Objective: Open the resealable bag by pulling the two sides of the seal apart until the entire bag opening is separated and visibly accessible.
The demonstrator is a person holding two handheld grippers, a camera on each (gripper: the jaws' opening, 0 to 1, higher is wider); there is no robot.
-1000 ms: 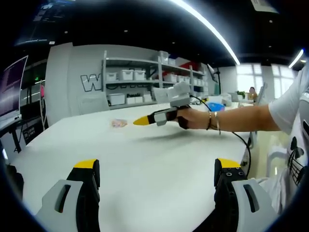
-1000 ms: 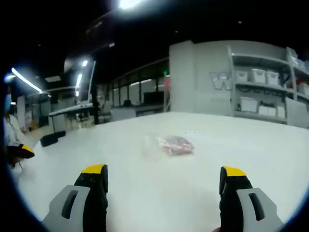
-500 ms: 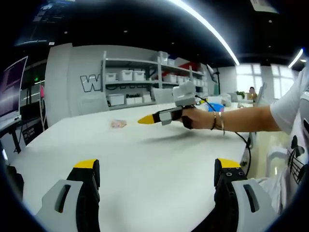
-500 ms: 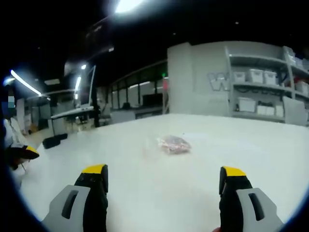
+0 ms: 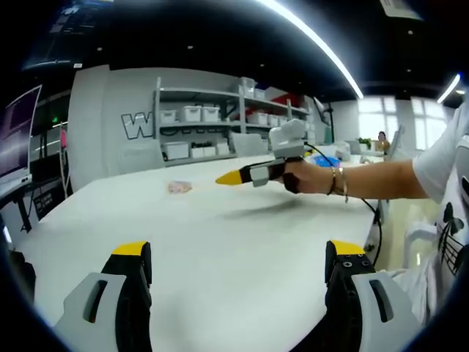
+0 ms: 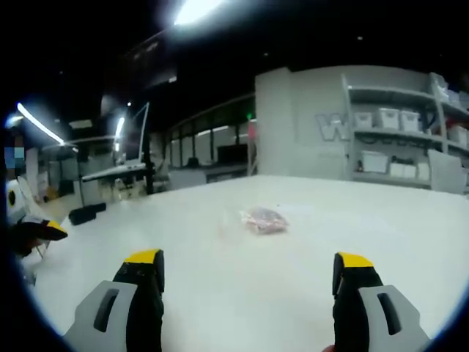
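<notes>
While both claws gape, bag (image 6: 263,218) lies ahead.

Both grippers held out with jaws parted, gripping nothing.

In the left gripper view, the left gripper (image 5: 234,268) rises from the bottom with its two yellow-tipped jaws set wide apart. The right gripper (image 5: 229,178) reaches in from the right, held level by the person's hand (image 5: 302,176), its yellow tip pointing left; a bare forearm (image 5: 377,180) with bracelets at the wrist runs back to a white short sleeve (image 5: 447,158). In the right gripper view, the right gripper (image 6: 249,279) also has its jaws spread wide, and the left gripper's yellow tip (image 6: 55,229) shows at the left edge.
</notes>
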